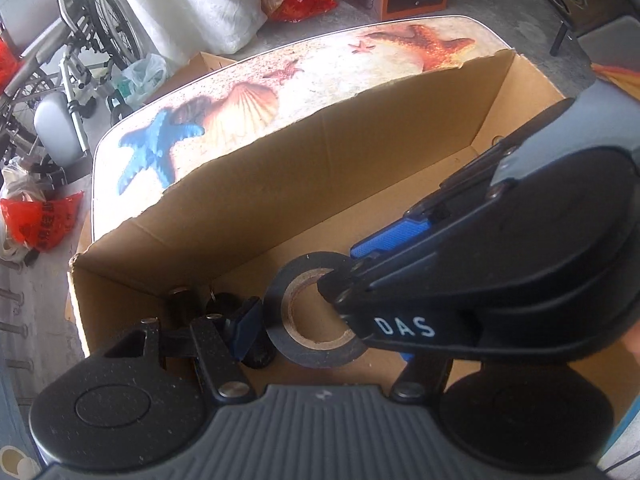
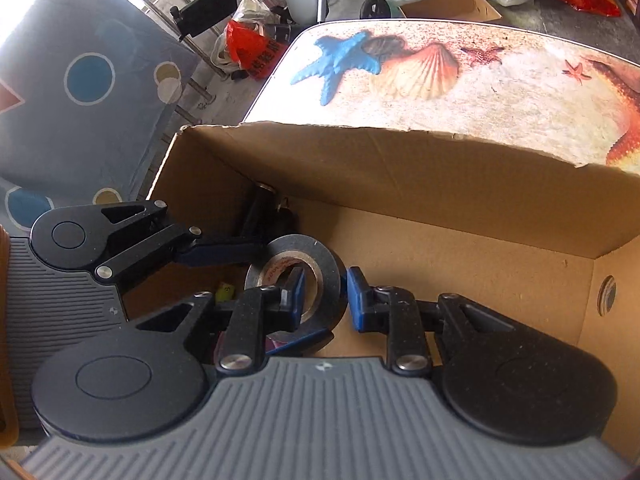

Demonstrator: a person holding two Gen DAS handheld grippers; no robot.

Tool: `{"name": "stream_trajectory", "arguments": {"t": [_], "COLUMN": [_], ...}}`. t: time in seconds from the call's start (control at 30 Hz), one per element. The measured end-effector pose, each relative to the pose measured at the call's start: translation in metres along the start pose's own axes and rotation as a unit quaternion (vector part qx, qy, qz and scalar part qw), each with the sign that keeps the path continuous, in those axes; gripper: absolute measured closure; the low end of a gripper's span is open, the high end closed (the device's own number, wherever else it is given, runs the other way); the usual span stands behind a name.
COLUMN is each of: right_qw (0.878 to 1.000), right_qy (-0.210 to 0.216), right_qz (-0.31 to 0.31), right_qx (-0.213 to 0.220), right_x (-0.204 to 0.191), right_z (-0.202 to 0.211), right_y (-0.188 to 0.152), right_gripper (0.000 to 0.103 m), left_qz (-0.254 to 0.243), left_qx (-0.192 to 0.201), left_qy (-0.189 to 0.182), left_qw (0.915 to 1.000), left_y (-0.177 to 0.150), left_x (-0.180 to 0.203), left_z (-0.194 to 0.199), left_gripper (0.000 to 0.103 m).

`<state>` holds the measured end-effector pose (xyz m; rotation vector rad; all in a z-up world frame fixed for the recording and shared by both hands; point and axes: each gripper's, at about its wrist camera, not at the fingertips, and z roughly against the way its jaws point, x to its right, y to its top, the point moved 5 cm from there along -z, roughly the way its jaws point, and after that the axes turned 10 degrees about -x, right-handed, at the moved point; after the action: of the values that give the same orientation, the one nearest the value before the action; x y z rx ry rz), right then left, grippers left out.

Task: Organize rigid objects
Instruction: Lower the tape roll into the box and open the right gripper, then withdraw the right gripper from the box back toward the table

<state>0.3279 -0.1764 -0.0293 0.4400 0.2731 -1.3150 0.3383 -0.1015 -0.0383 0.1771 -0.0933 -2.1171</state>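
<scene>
- Right gripper [image 2: 323, 298] is clamping the black tape roll [image 2: 298, 276]: one blue pad inside the cardboard core, the other on the outer wall.
- Tape roll is sitting tilted inside the cardboard box [image 2: 440, 200], near its left end.
- Left gripper [image 2: 256, 254] is reaching in beside the roll; jaws spread wide, holding nothing.
- Dark cylindrical items [image 1: 180, 304] are lying in the box corner, too shadowed to identify.
- Box is resting on the seashell-print table [image 2: 500, 92].

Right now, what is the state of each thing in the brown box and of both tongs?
Black roll of tape with cardboard core: tilted, inside the box, gripped through its hole.
Brown cardboard box: open on top.
Black cylinder in the box corner: lying untouched.
Right tongs: shut on the roll's wall.
Left tongs: open around the roll.
</scene>
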Motion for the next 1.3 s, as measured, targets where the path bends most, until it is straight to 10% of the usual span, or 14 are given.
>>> {"name": "stream_trajectory", "arguments": {"t": [0.5, 0.73, 0.93, 1.13, 1.3], "right_qw": [1.0, 0.996, 0.977, 0.956, 0.948], "right_qy": [0.017, 0.057, 0.086, 0.0, -0.131], "right_qz": [-0.016, -0.019, 0.016, 0.068, 0.106], "right_qx": [-0.013, 0.065, 0.193, 0.287, 0.27], "right_x": [0.016, 0.002, -0.021, -0.051, -0.072], "right_z": [-0.035, 0.041, 0.156, 0.245, 0.254], "right_y": [0.023, 0.0, -0.076, -0.182, -0.246], "right_gripper": [0.072, 0.053, 0.031, 0.003, 0.001], "left_qz": [0.001, 0.033, 0.028, 0.018, 0.013], "left_qx": [-0.011, 0.08, 0.212, 0.318, 0.318], "left_qy": [0.018, 0.001, -0.026, -0.011, 0.006], "left_qw": [0.9998, 0.9962, 0.9764, 0.9479, 0.9481], "left_y": [0.006, -0.017, -0.071, -0.145, -0.189], "left_x": [-0.007, -0.01, -0.003, 0.031, 0.07], "left_z": [-0.021, 0.041, 0.135, 0.204, 0.219], "left_gripper": [0.02, 0.016, 0.013, 0.002, 0.0]}}
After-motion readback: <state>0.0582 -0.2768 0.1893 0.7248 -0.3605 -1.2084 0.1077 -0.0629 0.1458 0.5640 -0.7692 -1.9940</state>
